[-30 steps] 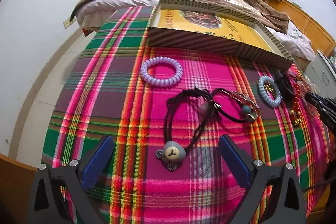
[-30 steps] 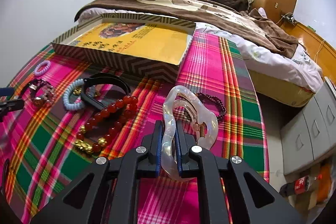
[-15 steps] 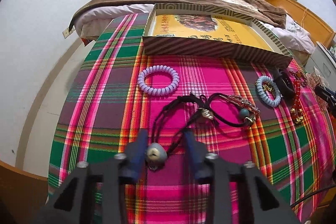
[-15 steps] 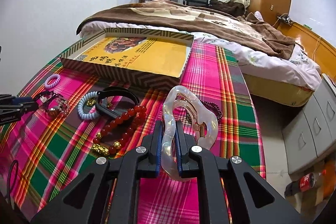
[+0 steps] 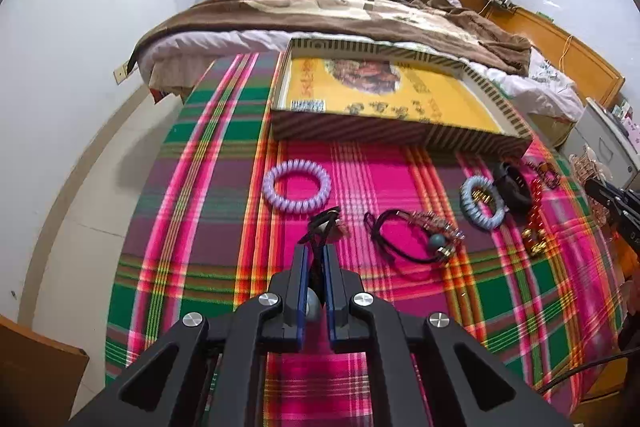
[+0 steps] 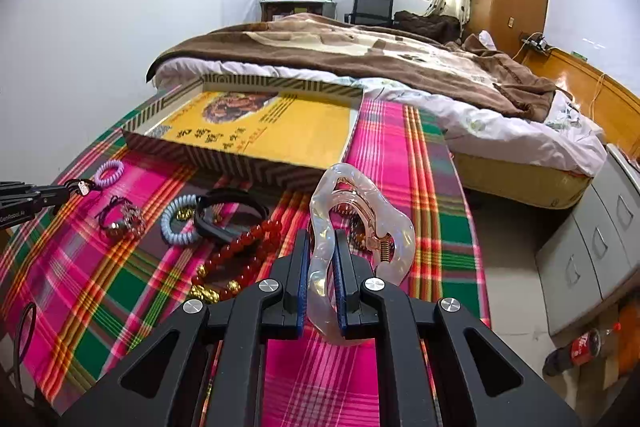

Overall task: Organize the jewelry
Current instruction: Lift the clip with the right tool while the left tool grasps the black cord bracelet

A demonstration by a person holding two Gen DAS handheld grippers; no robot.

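Left tool (image 5: 316,259): jaws have just been closing and now clamp a black cord bracelet (image 5: 320,227) with a grey bead; the cord loops stick out beyond the tips, raised off the plaid cloth (image 5: 192,227) that covers the counter.

Right tool (image 6: 323,259): closed on a clear hair claw clip (image 6: 360,223), which stands upright between the blue pads, its spring on the right side.

Items lying on the cloth, left wrist view:
- A lilac coil hair tie (image 5: 297,186), far of the left tool, apart from it.
- A second black cord bracelet (image 5: 416,239) with beads and a metal charm, to the right of the left tool.
- A pale blue coil hair tie (image 5: 482,209) further right, touching a black band (image 5: 514,187).
- A red bead strand (image 5: 534,211) with gold beads at its near end, just right of the black band.

A shallow striped box (image 5: 400,135) with a yellow printed inside lies at the far side of the cloth, open side up. No jewelry is visible inside it. A bed with a brown blanket (image 6: 360,51) stands beyond the counter.
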